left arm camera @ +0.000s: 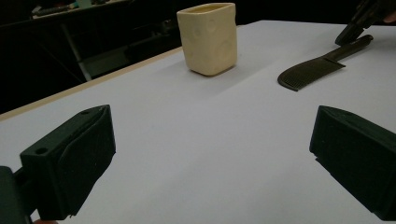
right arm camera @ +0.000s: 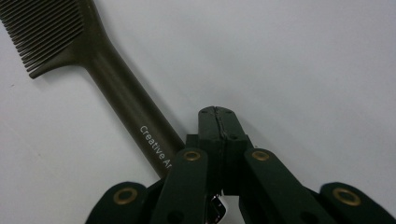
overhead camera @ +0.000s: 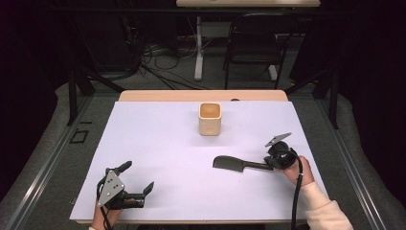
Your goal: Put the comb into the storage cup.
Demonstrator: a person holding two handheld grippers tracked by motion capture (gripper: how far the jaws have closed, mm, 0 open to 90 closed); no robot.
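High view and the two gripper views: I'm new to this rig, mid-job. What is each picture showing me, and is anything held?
No robot here: a person holds a two-jaw gripper in each hand. The high view looks down on the table from the person's side. Each gripper view rides on its own gripper. On the table stand a cup and lies a comb. The left gripper is open and holds nothing. The right gripper is shut beside the comb's handle, apparently not on it.
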